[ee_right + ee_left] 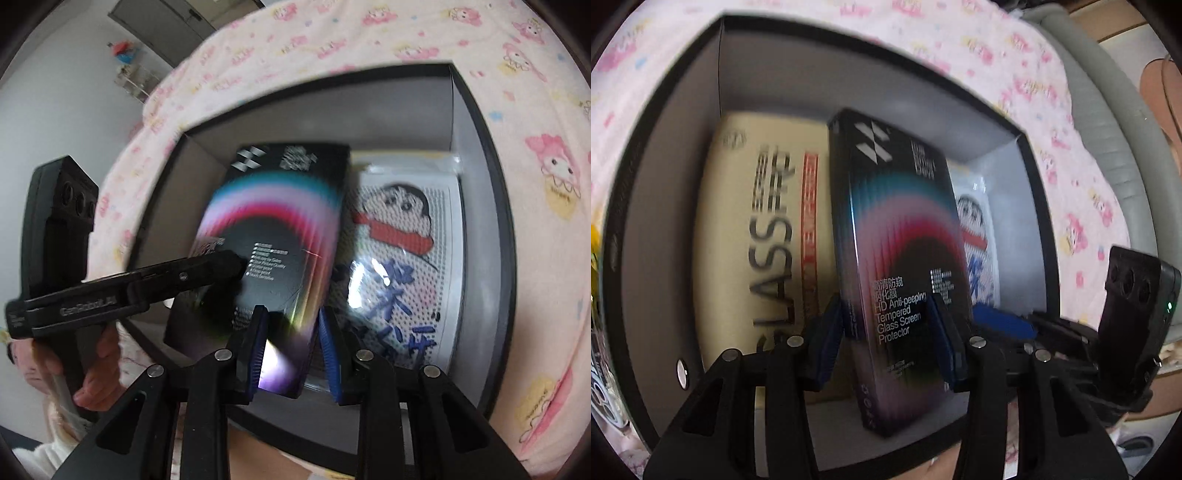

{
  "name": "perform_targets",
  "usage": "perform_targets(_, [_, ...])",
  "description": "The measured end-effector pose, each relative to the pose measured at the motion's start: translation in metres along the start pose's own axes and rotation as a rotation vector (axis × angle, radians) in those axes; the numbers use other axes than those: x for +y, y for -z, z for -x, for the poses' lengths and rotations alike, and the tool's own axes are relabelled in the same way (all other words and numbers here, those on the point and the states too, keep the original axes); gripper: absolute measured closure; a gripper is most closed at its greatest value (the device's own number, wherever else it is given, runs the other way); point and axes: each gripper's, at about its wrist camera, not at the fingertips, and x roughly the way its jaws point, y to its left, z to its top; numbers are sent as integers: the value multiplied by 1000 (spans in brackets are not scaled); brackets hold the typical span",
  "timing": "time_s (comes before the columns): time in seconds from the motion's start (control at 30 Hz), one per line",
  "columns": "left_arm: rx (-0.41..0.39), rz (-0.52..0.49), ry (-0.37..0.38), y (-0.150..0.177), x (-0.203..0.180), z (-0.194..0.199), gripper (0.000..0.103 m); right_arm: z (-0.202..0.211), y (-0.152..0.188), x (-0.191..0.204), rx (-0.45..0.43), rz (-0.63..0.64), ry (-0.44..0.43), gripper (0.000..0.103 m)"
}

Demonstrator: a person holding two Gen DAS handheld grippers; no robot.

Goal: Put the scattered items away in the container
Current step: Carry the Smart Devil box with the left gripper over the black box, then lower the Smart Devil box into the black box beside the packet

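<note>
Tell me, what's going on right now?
Left gripper and right gripper both clamp the black screen protector box, over the open container. Cream box and cartoon pack already inside. Nothing blocking.

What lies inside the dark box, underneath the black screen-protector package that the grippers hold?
Under the black package, the dark box holds a cream package printed GLASS and a white cartoon-printed packet. Whatever lies directly beneath the black package is covered.
</note>
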Motion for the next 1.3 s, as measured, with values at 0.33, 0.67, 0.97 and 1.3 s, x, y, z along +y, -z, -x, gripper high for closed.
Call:
perform_targets(0.33, [-163,-4,-128,9,9,30,63,-5,-40,15,-53,96,296,80])
perform_targets(0.67, [-145,6,-110,3,14,24,63,-31,-39,31,22,77,67,78])
perform_targets(0.97, [-181,1,-124,1,10,27,63,-32,-37,34,-23,99,323,78])
perform_targets(1.3, [-191,-22,-92,3,6,29,63,-49,-43,75,4,152,132,79])
